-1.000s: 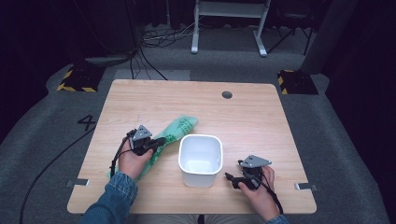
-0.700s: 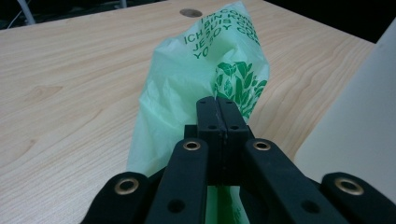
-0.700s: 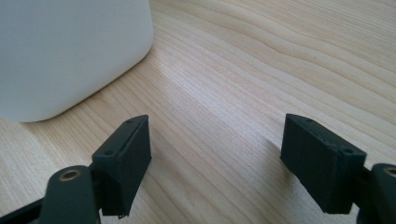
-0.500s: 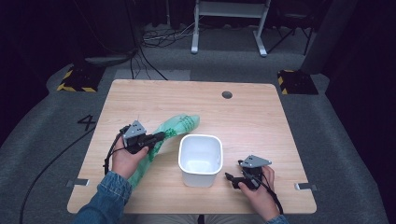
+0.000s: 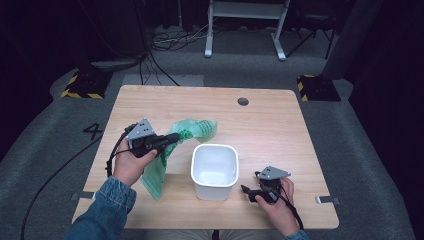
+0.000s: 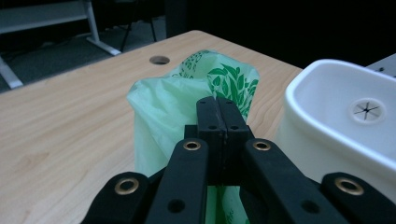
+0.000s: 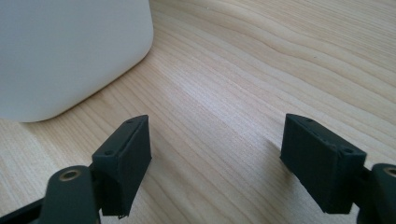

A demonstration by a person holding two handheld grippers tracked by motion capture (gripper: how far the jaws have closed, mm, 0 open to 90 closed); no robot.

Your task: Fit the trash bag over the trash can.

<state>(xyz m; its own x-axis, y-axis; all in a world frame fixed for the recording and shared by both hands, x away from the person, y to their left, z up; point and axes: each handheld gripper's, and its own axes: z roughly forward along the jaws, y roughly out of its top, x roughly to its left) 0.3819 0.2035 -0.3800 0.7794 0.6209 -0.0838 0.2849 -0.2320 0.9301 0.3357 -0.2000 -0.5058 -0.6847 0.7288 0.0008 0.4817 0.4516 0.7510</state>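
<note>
High view gives the clearest sense of the risk: the left gripper (image 5: 172, 138) has its jaws pressed together on a fold of the green bag (image 5: 192, 131), and the film is thin and slack; a pinch that catches only one layer, or only the edge of the fold, could let the bag slide free as it is carried toward the white bin (image 5: 215, 171); part of the bag hangs below the hand toward the near-left of the desk (image 5: 280, 120), so a quick sideways move could drag that trailing end across the wood or snag it on the bin's rim and tip the light bin over; the mouth of the bag also looks collapsed, so it may need opening with the other gripper before it can go over the rim.

Left gripper view shows the two black jaws meeting flush with green film (image 6: 187, 100) bunched just beyond and beneath them, the bin's wall (image 6: 299, 140) close on the right; the left hand (image 5: 131, 162) holds its gripper roughly level, pointing toward the bin, raised off the desk.

Right gripper (image 5: 248, 192) sits low beside the bin's near-right corner, apart from it; in the right gripper view its jaws stand spread wide over bare wood with nothing between them, the bin's wall (image 7: 70, 51) off to the upper left; the right hand (image 5: 275, 200) rests near the desk's front edge.
</note>
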